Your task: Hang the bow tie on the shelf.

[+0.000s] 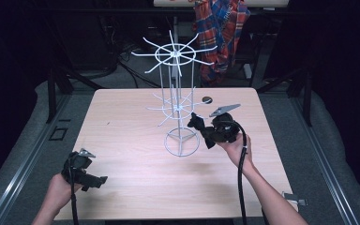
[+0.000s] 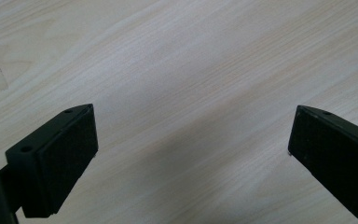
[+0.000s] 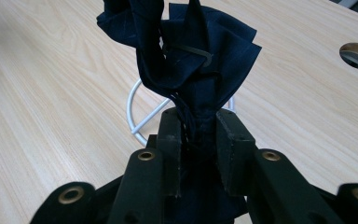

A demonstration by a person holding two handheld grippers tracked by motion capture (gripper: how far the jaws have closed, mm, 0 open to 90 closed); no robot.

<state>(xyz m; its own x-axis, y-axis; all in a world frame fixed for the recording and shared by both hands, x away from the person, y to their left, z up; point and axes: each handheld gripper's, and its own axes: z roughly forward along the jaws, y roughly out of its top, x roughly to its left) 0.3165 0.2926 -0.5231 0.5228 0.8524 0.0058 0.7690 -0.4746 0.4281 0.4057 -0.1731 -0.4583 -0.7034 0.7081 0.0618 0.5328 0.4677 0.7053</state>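
Note:
A white wire rack (image 1: 177, 101) with two tiers of spoke arms stands on the middle of the wooden table (image 1: 131, 154); its round base (image 3: 135, 112) lies under the cloth in the right gripper view. My right gripper (image 1: 198, 125) sits just right of the rack's lower tier, shut on a bunched dark navy cloth (image 3: 186, 56) that sticks up from between its pads. That cloth (image 1: 197, 123) hangs close to the lower spokes. My left gripper (image 1: 101, 180) rests low near the table's front left corner, jaws wide open over bare wood (image 2: 191, 93), nothing between them.
A round cable hole (image 1: 207, 99) is cut in the table behind the rack. A red and blue plaid garment (image 1: 222, 33) hangs beyond the far edge. Black frame bars and cables stand behind the table.

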